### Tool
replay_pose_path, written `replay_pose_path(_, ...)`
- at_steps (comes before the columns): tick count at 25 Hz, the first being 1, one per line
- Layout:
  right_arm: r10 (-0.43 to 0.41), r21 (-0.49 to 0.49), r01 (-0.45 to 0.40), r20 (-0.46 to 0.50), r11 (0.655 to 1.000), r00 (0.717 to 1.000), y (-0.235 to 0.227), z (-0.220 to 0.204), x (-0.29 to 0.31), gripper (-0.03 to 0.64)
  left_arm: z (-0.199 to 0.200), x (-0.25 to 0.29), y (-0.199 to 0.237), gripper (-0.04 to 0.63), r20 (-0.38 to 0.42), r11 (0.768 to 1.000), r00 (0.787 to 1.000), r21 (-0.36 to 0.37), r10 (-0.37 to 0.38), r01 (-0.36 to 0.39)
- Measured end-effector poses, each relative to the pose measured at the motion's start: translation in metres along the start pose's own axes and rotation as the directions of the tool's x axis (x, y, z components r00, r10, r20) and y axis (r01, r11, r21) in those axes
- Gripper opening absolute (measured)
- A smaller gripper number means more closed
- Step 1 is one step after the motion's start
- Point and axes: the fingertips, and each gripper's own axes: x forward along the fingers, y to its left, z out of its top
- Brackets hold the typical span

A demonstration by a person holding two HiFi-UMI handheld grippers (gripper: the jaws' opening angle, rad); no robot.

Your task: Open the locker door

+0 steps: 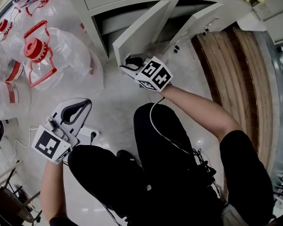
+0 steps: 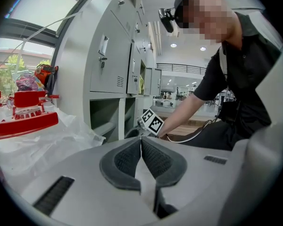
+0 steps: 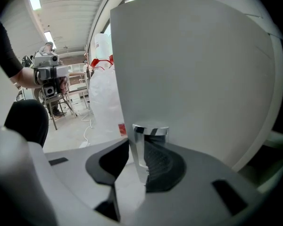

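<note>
Between jaws of right hand-held gripper point(image 3: 140, 149), door knob point(image 3: 150, 130) sits half-hidden.

This is a locker area in a large, open workplace hall. Grey metal lockers point(image 2: 108, 55) stand in a row on a polished floor point(image 1: 114, 108), beside a wooden bench point(image 1: 236, 69), under ceiling lights point(image 2: 173, 45) and tall windows point(image 2: 37, 8).

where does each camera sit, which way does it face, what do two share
Head view: on the person's head, looking steeply down at the floor, open locker door, both arms, legs, left gripper and right gripper.
Left gripper view: on the left gripper, jaws together, facing the lockers; shows the person's torso and right arm.
Right gripper view: on the right gripper, closed on the door handle, facing the door; shows a leg.
Shared: each gripper view catches the other gripper.
</note>
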Motion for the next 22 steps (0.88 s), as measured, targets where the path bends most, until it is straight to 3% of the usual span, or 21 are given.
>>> replay_pose_path(22, 0.112, -0.087, -0.107, 0.050, 0.990, 0.992, 0.011, -0.036, -0.053, 0.112, 0.010, 0.044, -0.025, 0.020, -0.007, 0.997, 0.997, 0.018, -0.071, 0.071)
